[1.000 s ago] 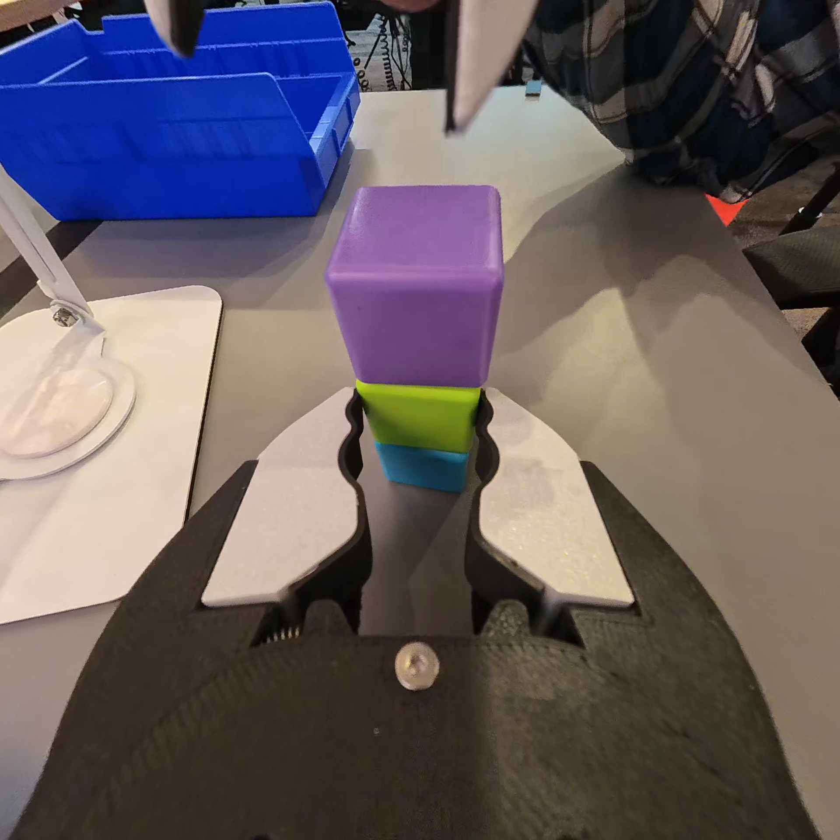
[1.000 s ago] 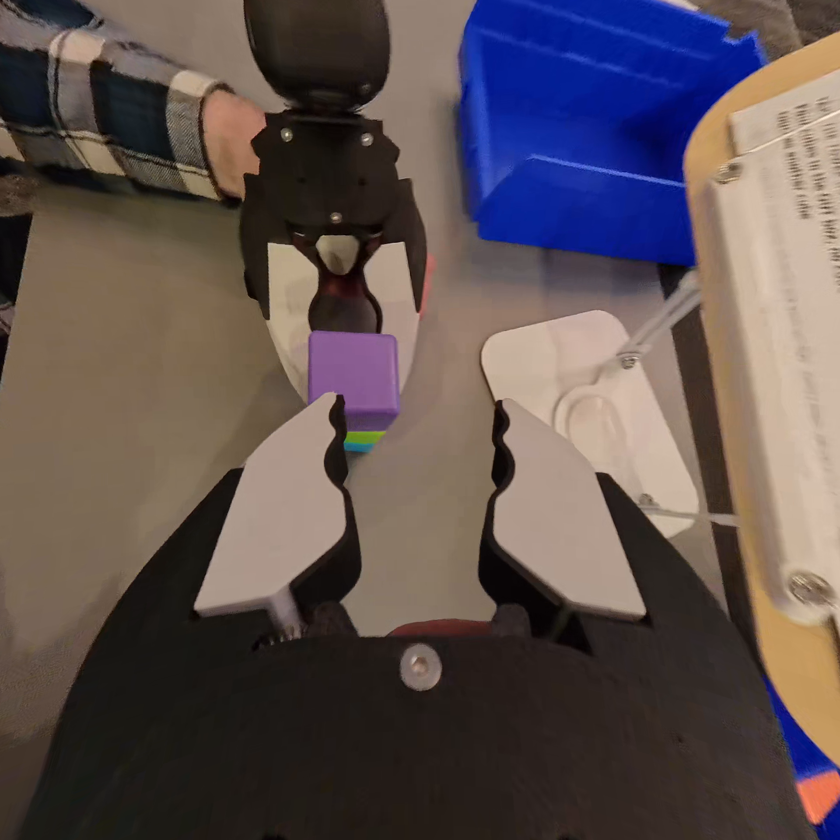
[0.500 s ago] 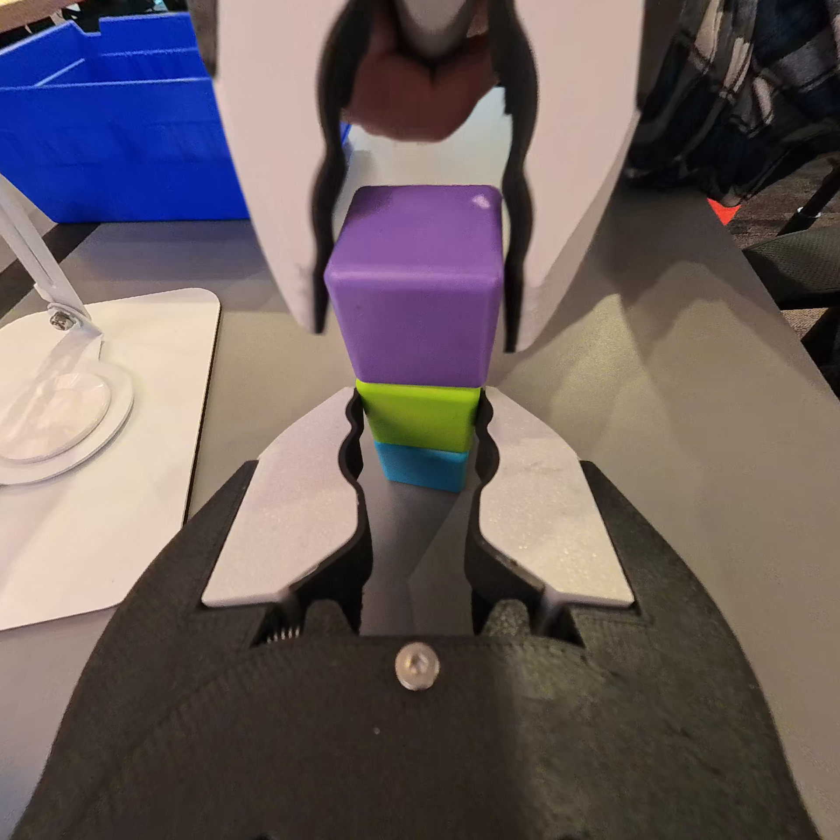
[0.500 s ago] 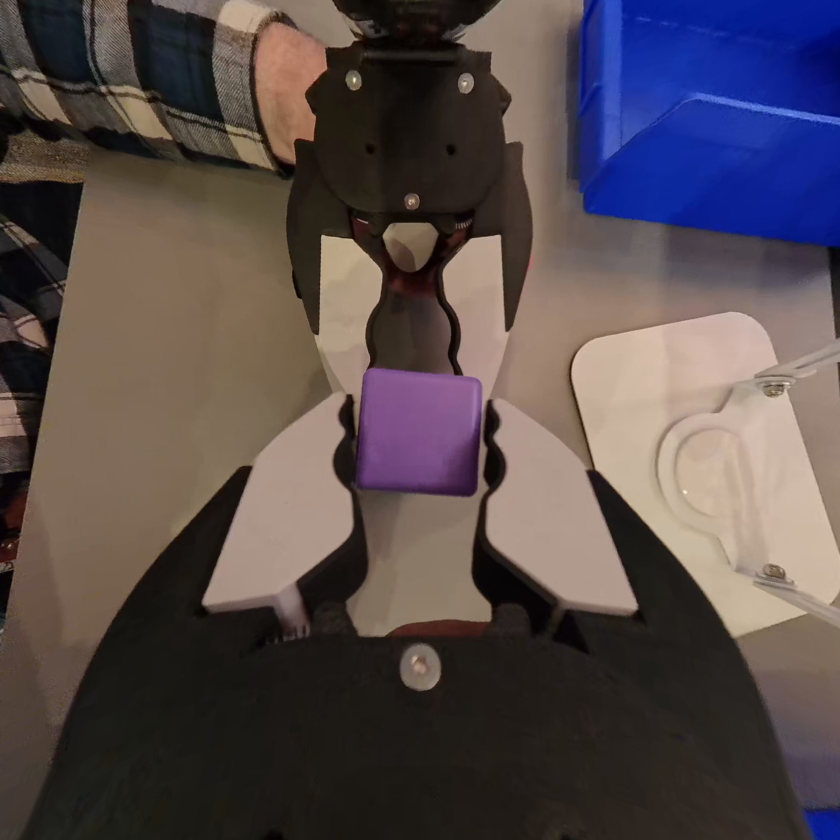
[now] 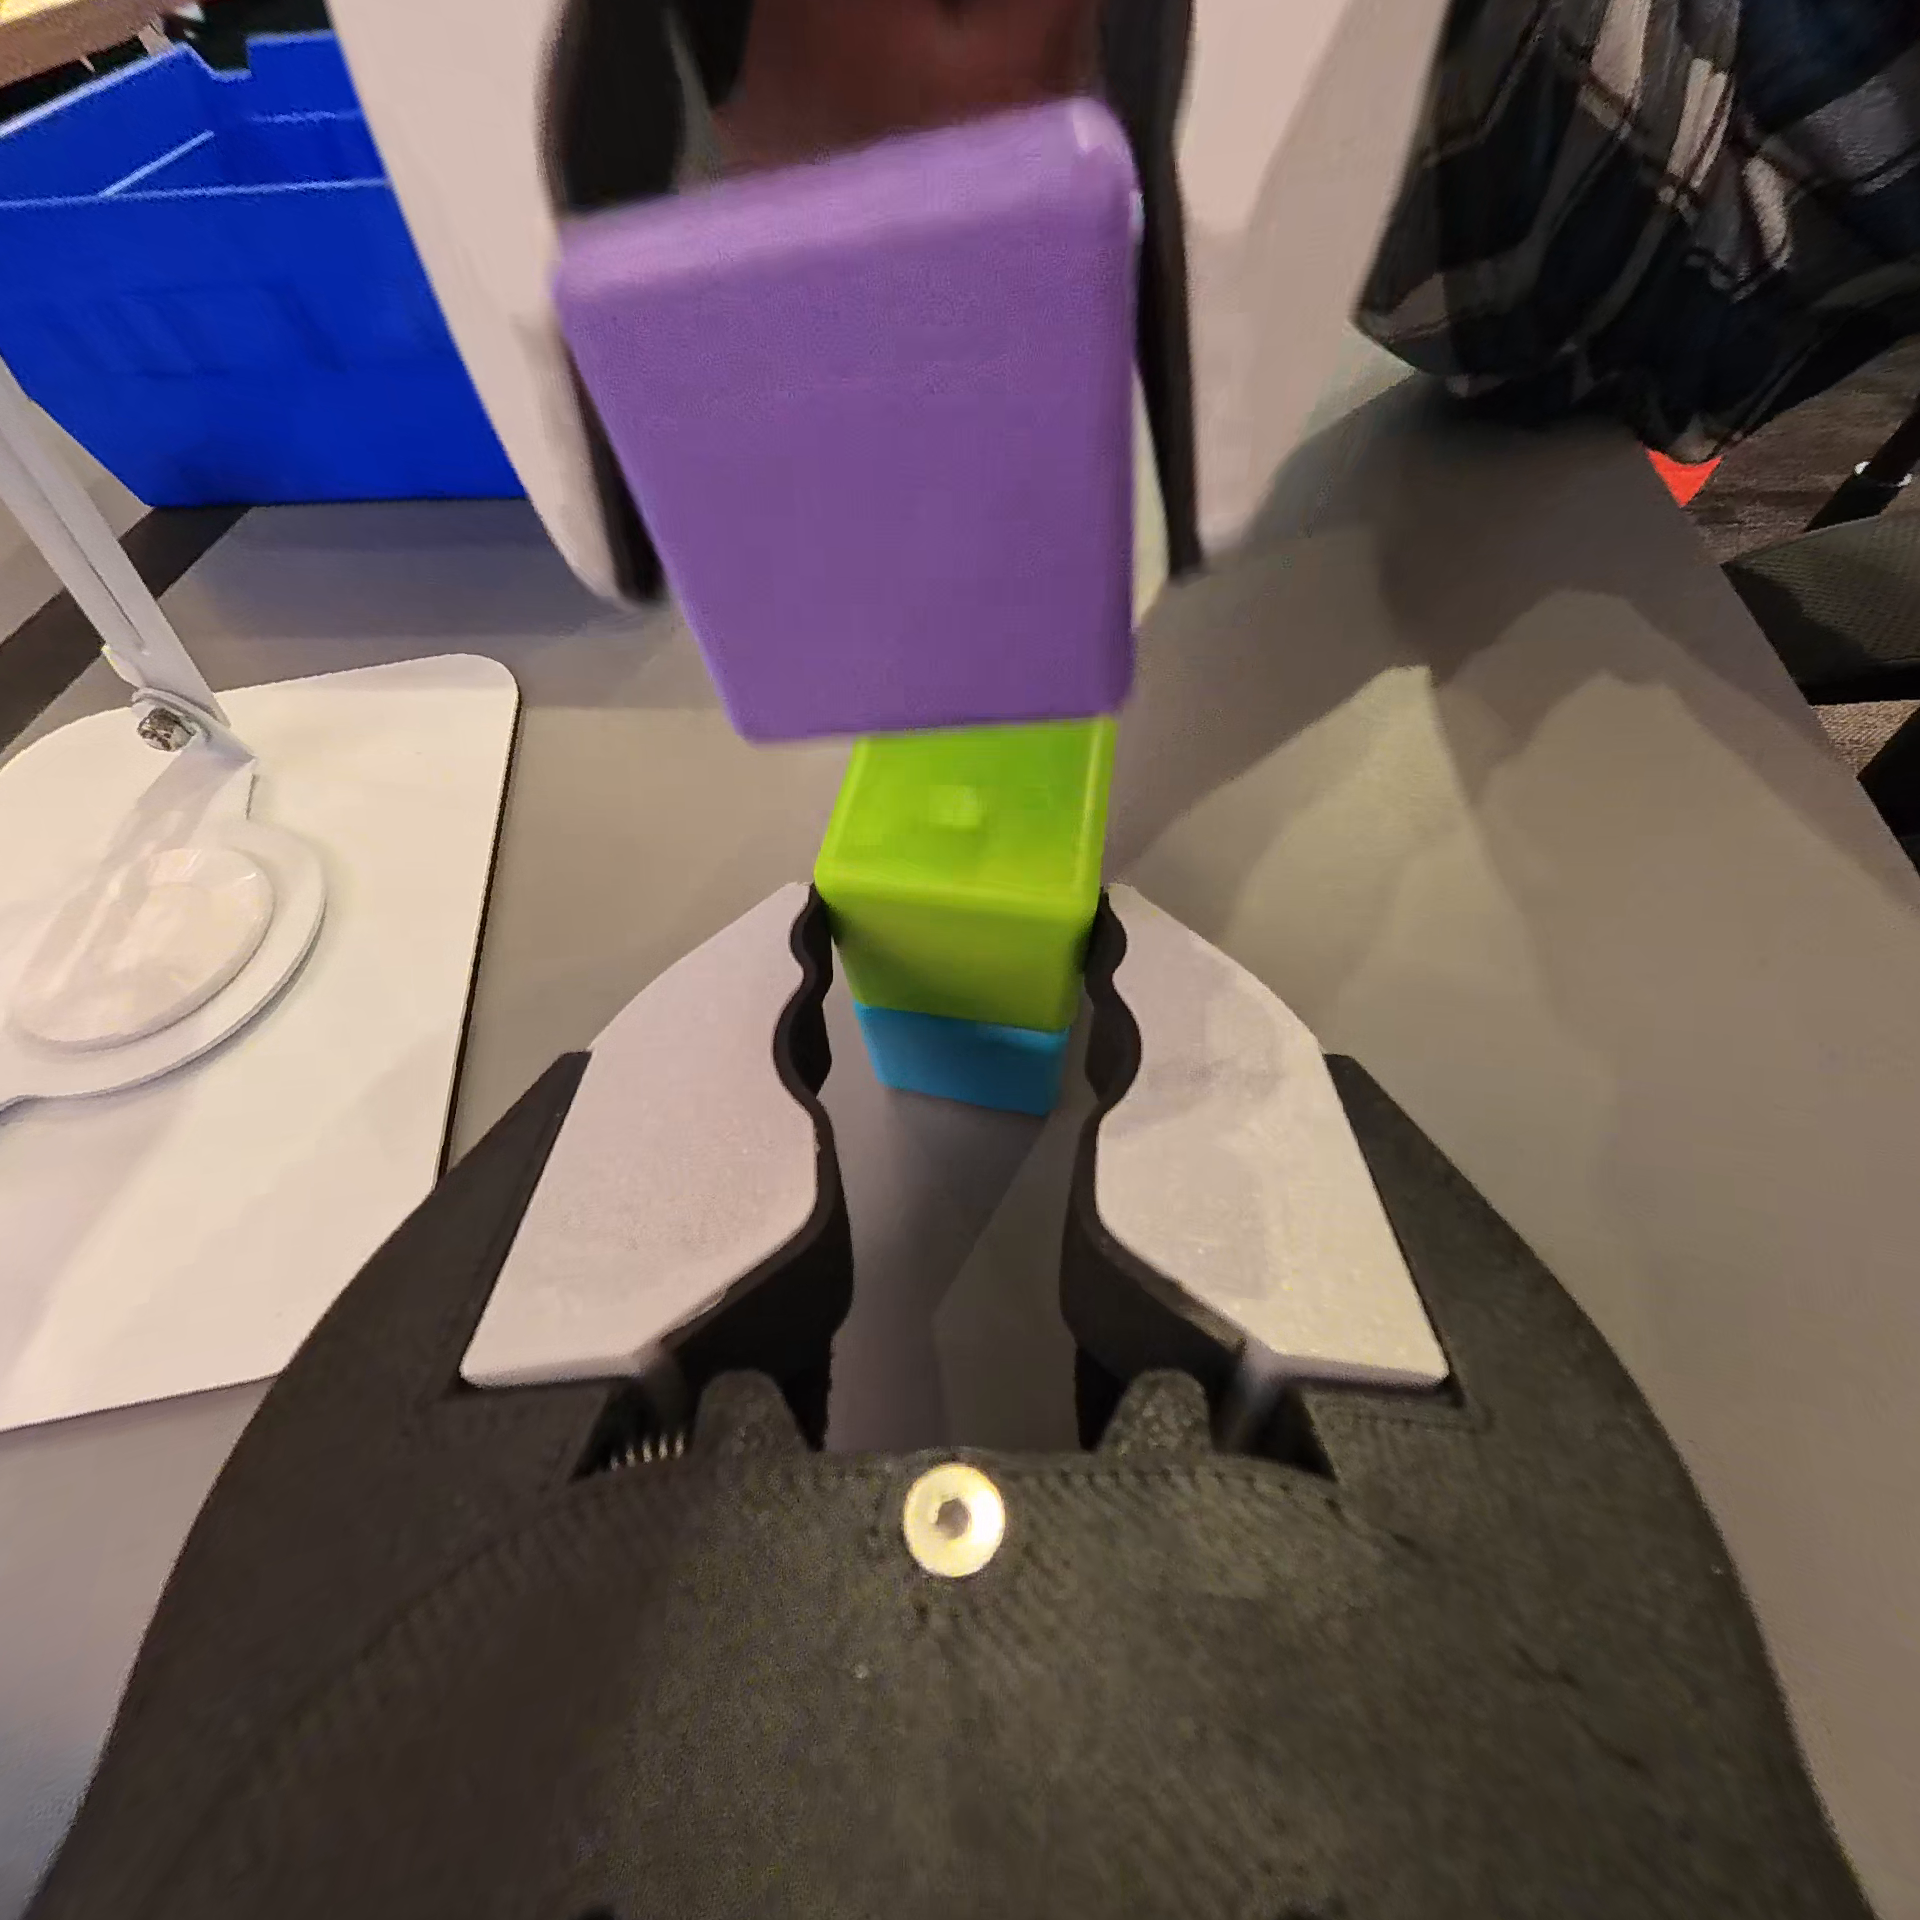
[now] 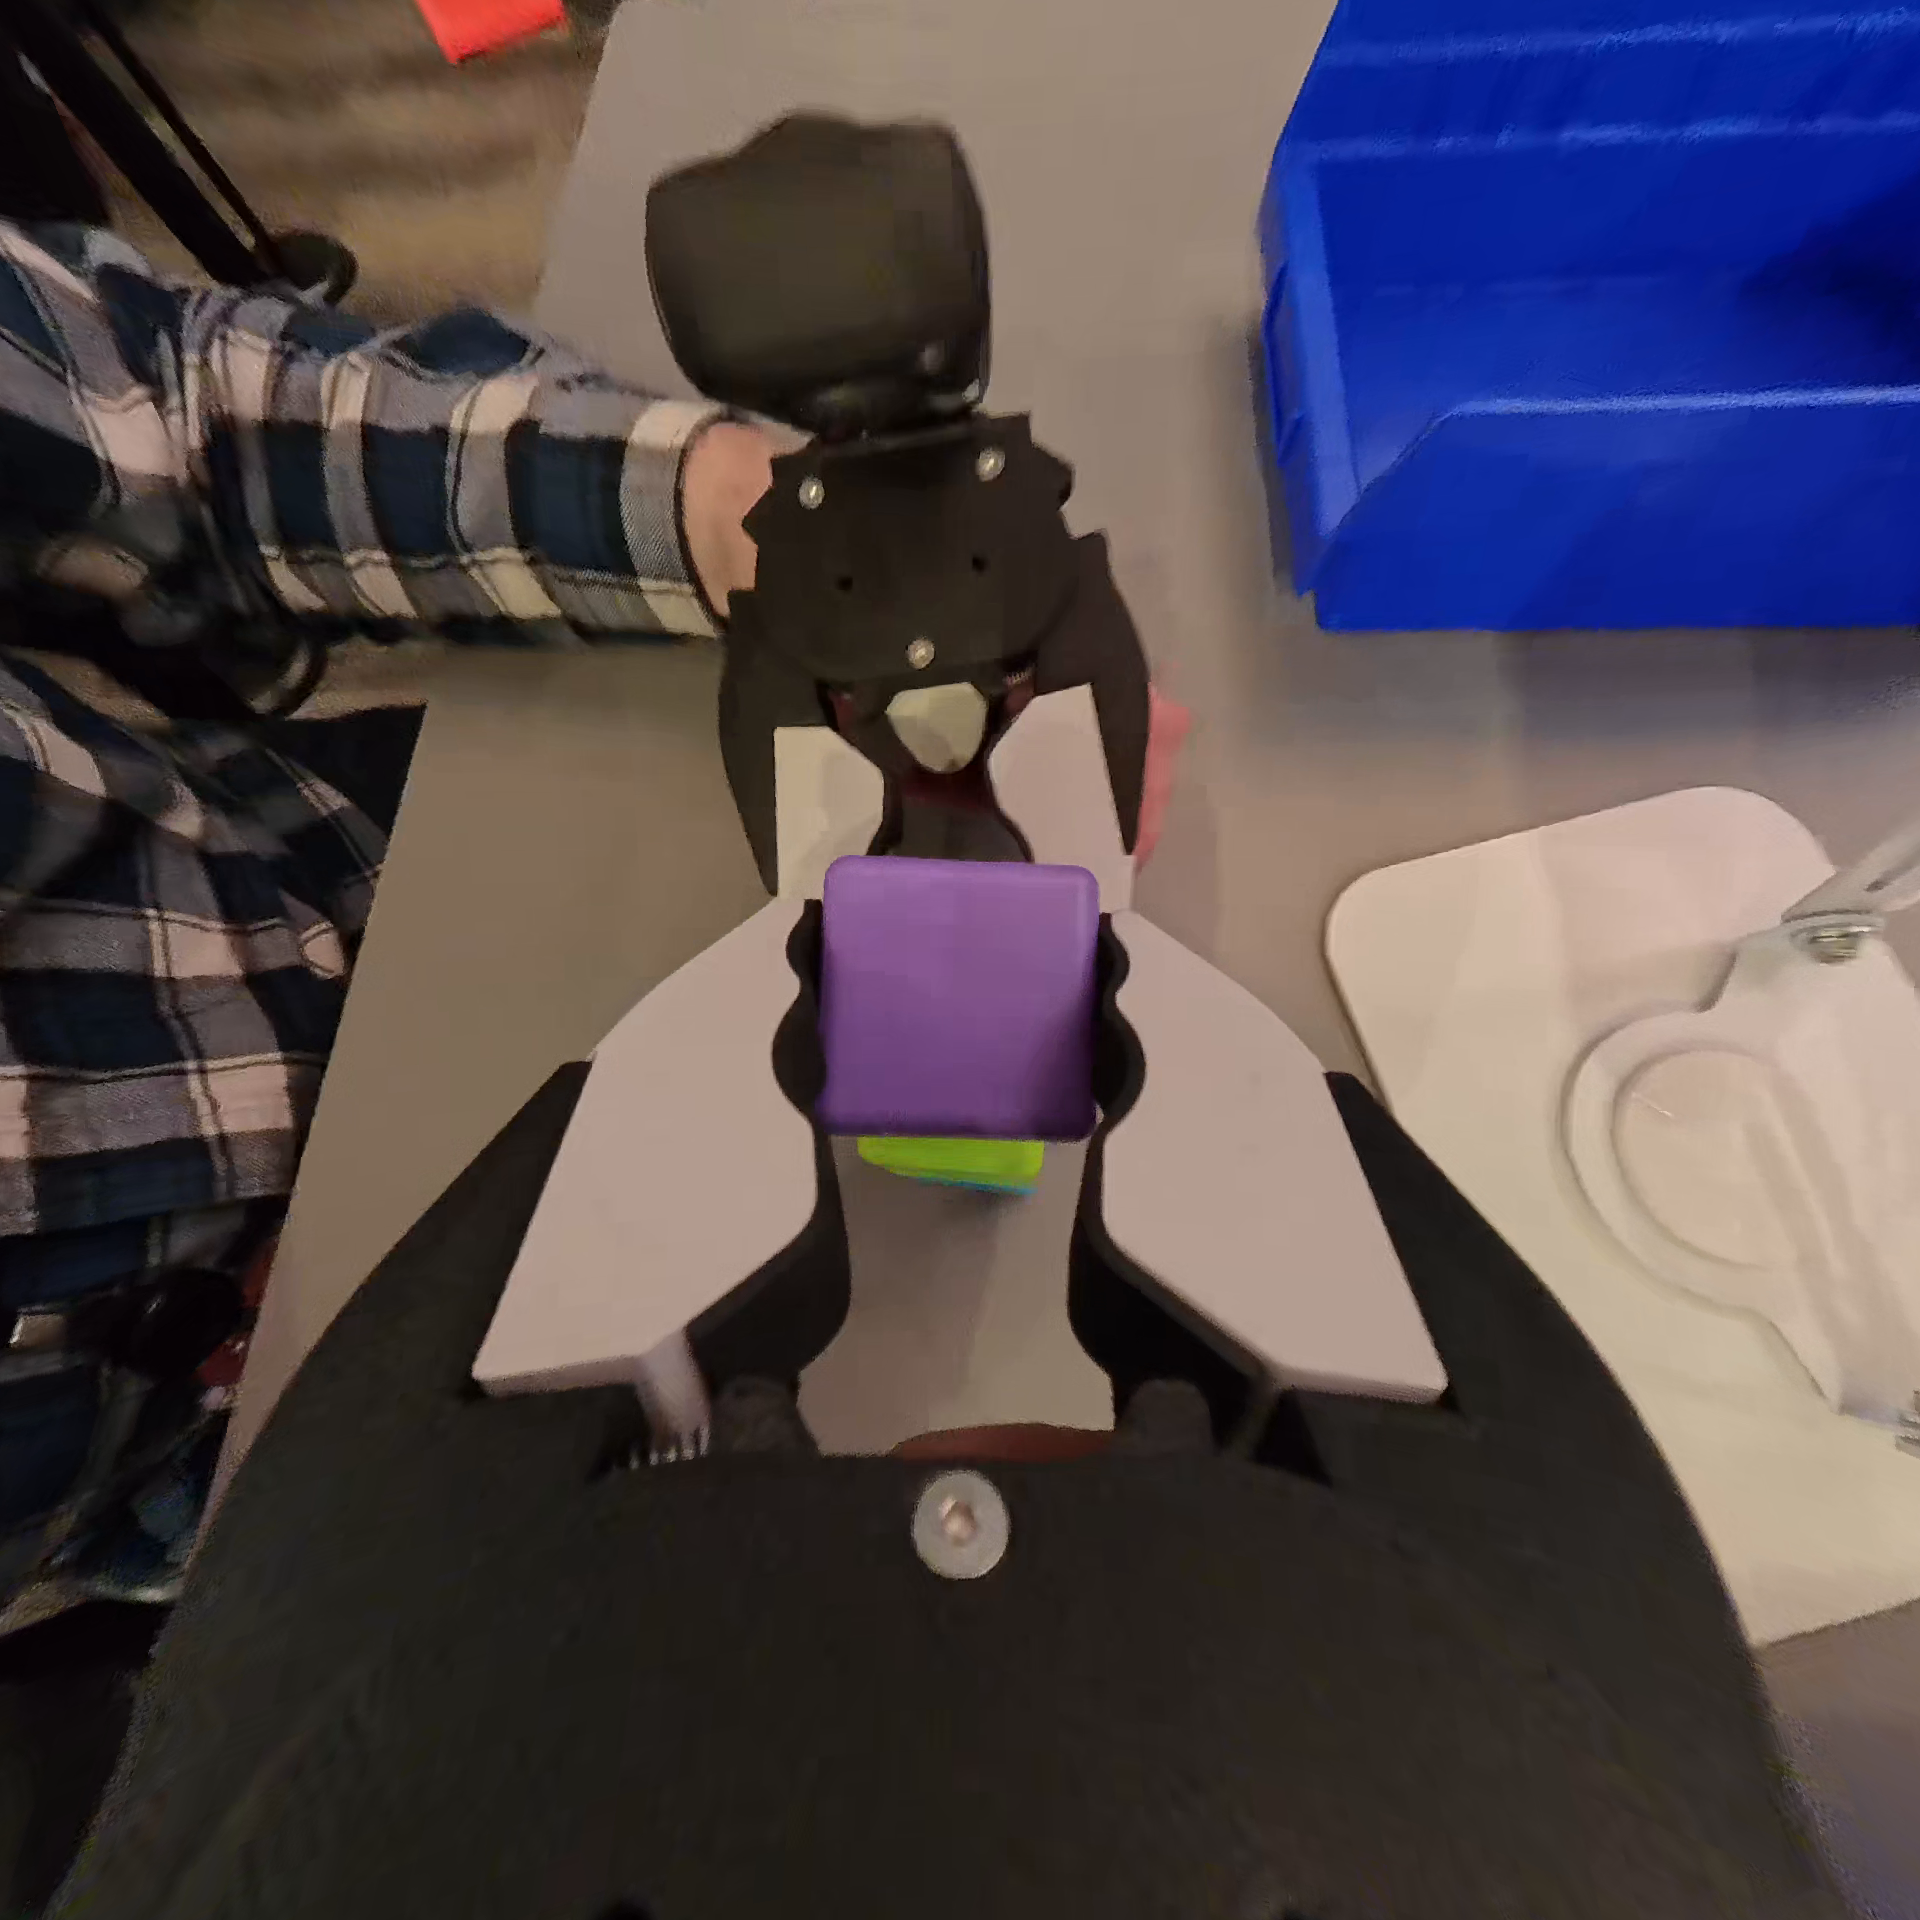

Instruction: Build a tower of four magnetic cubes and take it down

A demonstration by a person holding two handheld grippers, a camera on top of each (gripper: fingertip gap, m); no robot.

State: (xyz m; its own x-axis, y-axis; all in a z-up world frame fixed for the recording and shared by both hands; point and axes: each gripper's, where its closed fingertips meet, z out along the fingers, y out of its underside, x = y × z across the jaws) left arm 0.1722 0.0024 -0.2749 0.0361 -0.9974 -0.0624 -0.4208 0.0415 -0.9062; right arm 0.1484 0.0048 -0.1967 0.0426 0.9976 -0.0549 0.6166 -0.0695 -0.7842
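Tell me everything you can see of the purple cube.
The purple cube is a matte, plastic-looking block with rounded edges and no visible markings. The right gripper is shut on it, one finger on each side. It is tilted and lifted off the green cube, which sits on a blue cube and is clamped by the left gripper. Whether one purple edge touches the green cube is unclear.

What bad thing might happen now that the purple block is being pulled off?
The purple cube is tilted in the right gripper, so it might slip out and drop. The left gripper pinches only the green cube; if that hold slips, the pull could tip green and the blue cube under it.
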